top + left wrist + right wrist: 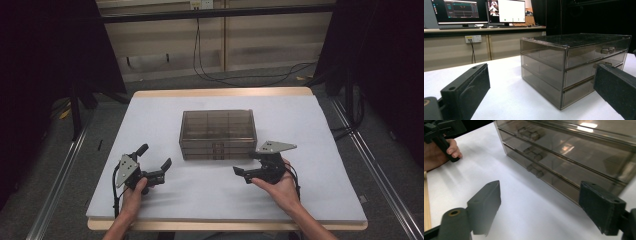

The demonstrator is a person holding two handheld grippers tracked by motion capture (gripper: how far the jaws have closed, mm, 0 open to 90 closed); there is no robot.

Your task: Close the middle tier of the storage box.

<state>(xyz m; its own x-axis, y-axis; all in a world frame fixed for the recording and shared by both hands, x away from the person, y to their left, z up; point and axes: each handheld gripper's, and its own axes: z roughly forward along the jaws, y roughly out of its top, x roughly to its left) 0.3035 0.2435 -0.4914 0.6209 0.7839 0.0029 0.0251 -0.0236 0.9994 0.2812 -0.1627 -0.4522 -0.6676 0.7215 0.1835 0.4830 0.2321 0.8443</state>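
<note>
A smoky see-through box with three drawers (218,134) stands shut in the middle of the white table (320,190). My left gripper (156,155) rests at the front left, apart from the box, jaws wide open and empty. In the left gripper view the box (574,67) shows corner-on between the jaws of the left gripper (541,75). My right gripper (246,163) hovers just in front of the box's front right part, jaws open, nothing between them. The right gripper view has the drawer fronts (574,152) and their small handles (536,170) close ahead of the right gripper (540,192).
A desk with monitors (474,11) stands behind the table. Cables (240,77) lie on the floor beyond the far edge. Metal rails (370,165) run along both sides, with black curtains behind them. The other hand (441,155) shows at the upper left of the right gripper view.
</note>
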